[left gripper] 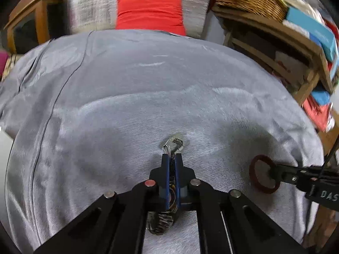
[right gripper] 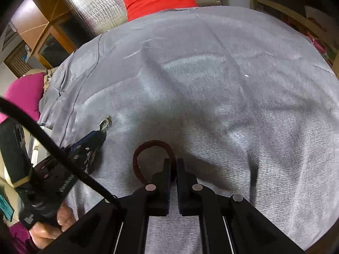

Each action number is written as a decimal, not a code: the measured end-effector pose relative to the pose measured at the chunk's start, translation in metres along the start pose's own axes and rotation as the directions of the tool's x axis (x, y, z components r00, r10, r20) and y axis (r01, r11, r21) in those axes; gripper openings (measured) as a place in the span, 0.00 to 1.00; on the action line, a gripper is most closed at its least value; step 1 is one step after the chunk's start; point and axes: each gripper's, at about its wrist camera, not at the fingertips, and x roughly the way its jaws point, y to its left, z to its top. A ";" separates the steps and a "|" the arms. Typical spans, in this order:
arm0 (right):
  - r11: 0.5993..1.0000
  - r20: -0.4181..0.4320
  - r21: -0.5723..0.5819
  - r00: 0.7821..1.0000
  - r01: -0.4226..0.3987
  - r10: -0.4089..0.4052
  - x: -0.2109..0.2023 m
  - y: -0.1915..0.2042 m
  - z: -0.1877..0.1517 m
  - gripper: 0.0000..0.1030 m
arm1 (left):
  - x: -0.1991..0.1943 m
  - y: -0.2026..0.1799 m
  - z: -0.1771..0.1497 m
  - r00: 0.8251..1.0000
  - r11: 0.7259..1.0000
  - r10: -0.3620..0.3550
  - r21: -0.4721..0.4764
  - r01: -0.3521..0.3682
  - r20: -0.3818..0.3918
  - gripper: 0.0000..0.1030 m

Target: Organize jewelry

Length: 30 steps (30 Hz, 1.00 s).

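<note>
Now pickup step: left gripper (left gripper: 171,158) clamped tight on metal bracelet (left gripper: 174,143), right gripper (right gripper: 173,165) pinching dark-red bangle (right gripper: 148,146); next, lift both off grey cloth (left gripper: 127,105).

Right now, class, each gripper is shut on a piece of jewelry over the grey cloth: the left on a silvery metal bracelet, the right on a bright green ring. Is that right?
Not quite: the colour is wrong. The ring in the right gripper is dark maroon, as the right wrist view shows. The rest stands: the left gripper is shut on the silvery metal bracelet, both over the grey cloth.

Both wrist cams close, angled down; share grey cloth (left gripper: 148,89).
</note>
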 end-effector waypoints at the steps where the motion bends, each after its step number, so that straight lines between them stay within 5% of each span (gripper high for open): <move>1: 1.000 0.007 -0.003 1.000 -0.005 0.005 0.000 0.002 0.000 0.05 | -0.004 0.008 0.000 1.000 1.000 -0.003 -0.026 0.003 0.004 0.04; 14: 0.995 0.064 -0.071 0.995 -0.066 0.071 0.000 0.056 -0.004 0.05 | -0.066 0.075 -0.015 0.996 0.994 0.001 -0.105 0.009 0.092 0.02; 21: 0.995 0.048 -0.082 0.997 -0.048 0.052 0.010 0.066 -0.008 0.05 | -0.067 0.085 -0.025 0.990 0.982 -0.135 -0.132 0.137 0.028 0.04; 24: 0.996 0.046 -0.081 0.998 -0.037 0.040 0.012 0.065 -0.008 0.05 | -0.064 0.073 -0.027 0.979 0.971 -0.205 -0.126 0.203 -0.003 0.34; 25: 0.996 0.044 -0.080 0.998 -0.036 0.040 0.012 0.064 -0.008 0.05 | -0.062 0.066 -0.029 0.977 0.971 -0.211 -0.123 0.207 -0.020 0.54; 30: 0.997 0.045 -0.073 0.998 -0.034 0.037 0.010 0.058 -0.007 0.05 | -0.055 0.037 -0.036 0.978 0.978 -0.202 -0.059 0.198 -0.052 0.59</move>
